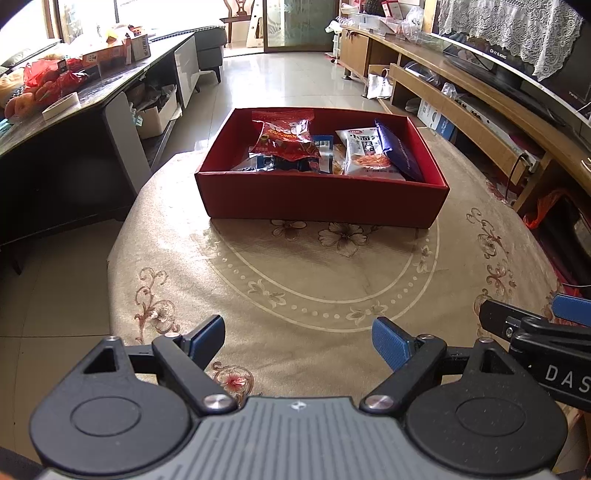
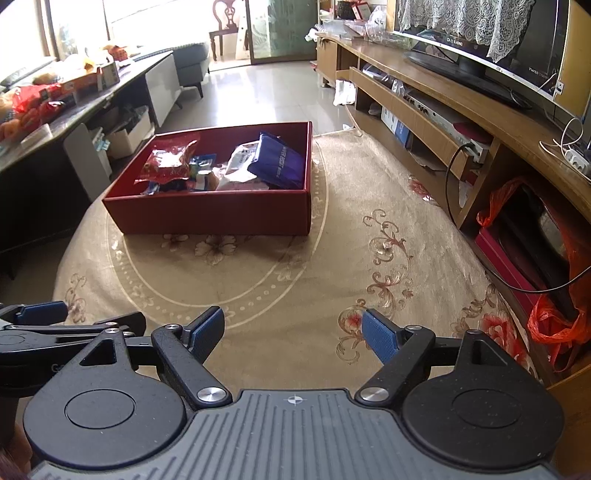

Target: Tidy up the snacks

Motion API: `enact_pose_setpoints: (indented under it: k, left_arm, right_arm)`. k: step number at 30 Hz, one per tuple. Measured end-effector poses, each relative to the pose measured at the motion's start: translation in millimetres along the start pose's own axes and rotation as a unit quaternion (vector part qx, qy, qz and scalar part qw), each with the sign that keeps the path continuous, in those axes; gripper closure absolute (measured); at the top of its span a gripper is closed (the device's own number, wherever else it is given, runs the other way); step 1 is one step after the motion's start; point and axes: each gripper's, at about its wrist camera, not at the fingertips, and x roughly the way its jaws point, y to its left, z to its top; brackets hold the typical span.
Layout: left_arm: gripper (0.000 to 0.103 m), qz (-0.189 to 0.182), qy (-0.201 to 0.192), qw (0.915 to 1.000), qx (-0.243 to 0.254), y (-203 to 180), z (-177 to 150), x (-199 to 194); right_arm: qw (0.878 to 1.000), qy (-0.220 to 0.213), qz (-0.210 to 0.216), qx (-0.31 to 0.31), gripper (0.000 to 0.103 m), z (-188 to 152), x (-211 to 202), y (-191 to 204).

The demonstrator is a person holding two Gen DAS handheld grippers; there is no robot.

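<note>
A red cardboard box (image 1: 321,201) (image 2: 207,212) stands on the far part of a round table under a beige flowered cloth (image 1: 295,280) (image 2: 295,280). Inside lie several snack packs: a red chip bag (image 1: 286,134) (image 2: 168,162), a white noodle pack (image 1: 364,151) (image 2: 240,160), a dark blue pack (image 1: 400,153) (image 2: 279,160). My left gripper (image 1: 299,339) hangs open over the near cloth, nothing between its blue pads. My right gripper (image 2: 293,332) is open too, beside it, holding nothing. Each shows at the edge of the other's view: the right gripper (image 1: 532,319) and the left gripper (image 2: 79,317).
A dark sideboard (image 1: 74,122) with fruit and boxes runs along the left. On the right a wooden TV cabinet (image 2: 461,122) carries a lace-draped screen (image 2: 480,33), cables and an orange bag (image 2: 554,325). Tiled floor (image 1: 288,77) lies beyond the table.
</note>
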Motion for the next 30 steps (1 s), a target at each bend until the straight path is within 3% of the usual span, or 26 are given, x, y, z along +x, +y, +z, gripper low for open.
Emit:
enact_pose_setpoints:
  k: [9,30]
  left_arm:
    - [0.018,0.000,0.001,1.0000,0.003,0,-1,-7]
    - [0.018,0.005,-0.036,0.9993,-0.002,2,-1,-15]
  right_arm:
    - [1.000,-0.001,0.003,0.001,0.017,-3,-3,0]
    - [1.000,-0.008,0.011,0.000,0.017,0,-6,0]
